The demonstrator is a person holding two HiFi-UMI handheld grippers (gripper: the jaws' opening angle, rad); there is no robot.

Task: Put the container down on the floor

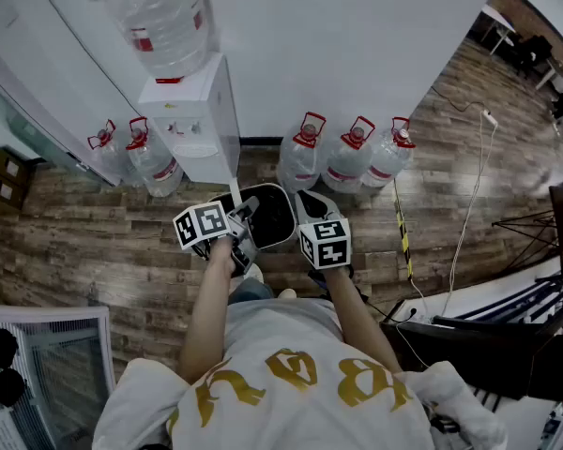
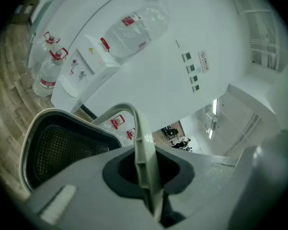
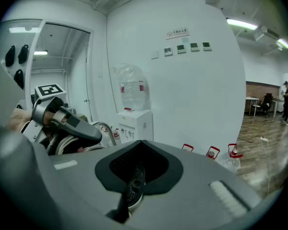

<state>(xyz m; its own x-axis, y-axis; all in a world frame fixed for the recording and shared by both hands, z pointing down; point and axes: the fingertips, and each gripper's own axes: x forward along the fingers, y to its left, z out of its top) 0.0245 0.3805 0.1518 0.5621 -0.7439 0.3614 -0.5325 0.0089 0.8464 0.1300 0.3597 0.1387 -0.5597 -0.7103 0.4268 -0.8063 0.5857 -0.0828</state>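
Observation:
The container is a dark tub with a pale rim and a mesh inside, held up between both grippers above the wooden floor. My left gripper is shut on its thin pale handle, which arches up from the rim and runs down into the jaws. My right gripper is at the tub's right side, shut on a thin dark perforated edge of the container. In the right gripper view the left gripper shows at the left, with the rim beside it.
A white water dispenser with a bottle on top stands by the wall just ahead. Several water jugs line the wall to its right, two more to its left. Cables and dark furniture lie at the right.

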